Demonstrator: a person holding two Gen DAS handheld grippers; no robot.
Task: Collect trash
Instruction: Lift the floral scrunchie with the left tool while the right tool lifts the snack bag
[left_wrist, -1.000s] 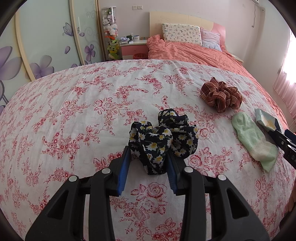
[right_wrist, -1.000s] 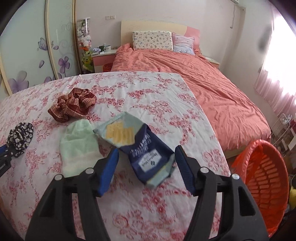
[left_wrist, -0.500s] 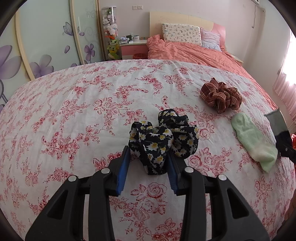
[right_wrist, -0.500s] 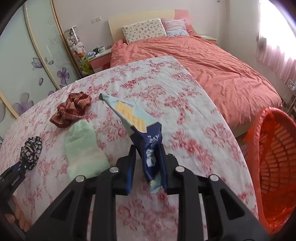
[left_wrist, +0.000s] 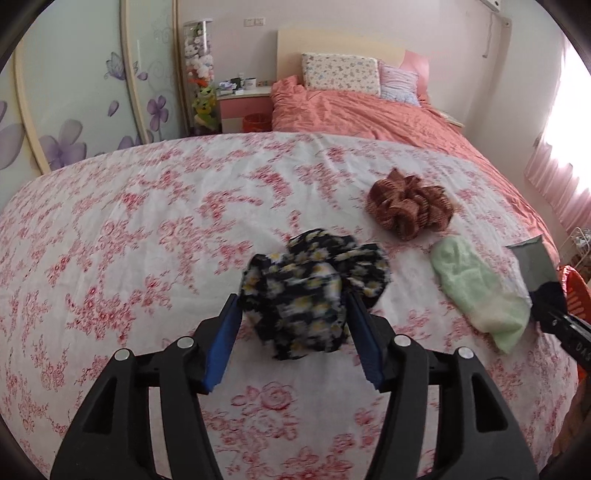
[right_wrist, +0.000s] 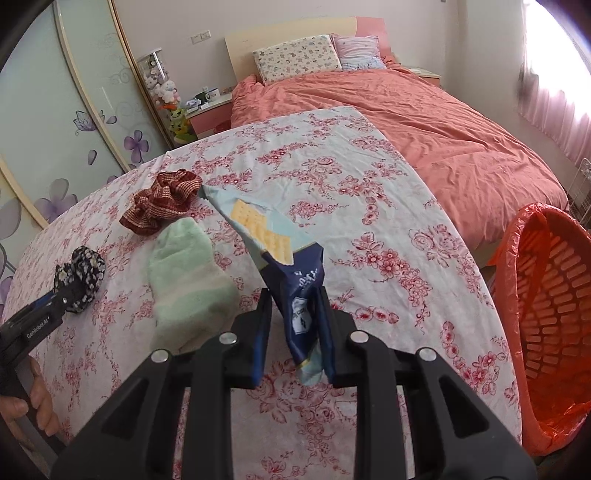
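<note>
— On the flowered desk (right_wrist: 369, 192), what did the right hand-held gripper (right_wrist: 293, 334) have?

— Its jaws were clamped on the dark blue end of a cracker wrapper (right_wrist: 280, 258). The wrapper stood up out of the grip, lifted off the cloth, its pale end with the cracker picture pointing away toward the bed (right_wrist: 424, 110). From the left wrist view only a grey slip of it showed at the right edge.

— And the left hand-held gripper (left_wrist: 295, 325)?

— Its jaws were opening. The black daisy scrunchie (left_wrist: 314, 288) sat between the blue pads, blurred; the right pad looked to touch it, the left stood just beside it with a sliver of cloth showing.

— Anything else lying there?

— A pale green sock (right_wrist: 188, 280) just left of the wrapper, and a brown checked scrunchie (right_wrist: 162, 206) beyond the sock, touching its far end or nearly.

— Where was the bin?

— An orange basket (right_wrist: 546, 332) lined with an orange bag stood off the desk's right edge, near the foot of the bed, tilted with its mouth toward the camera.
</note>
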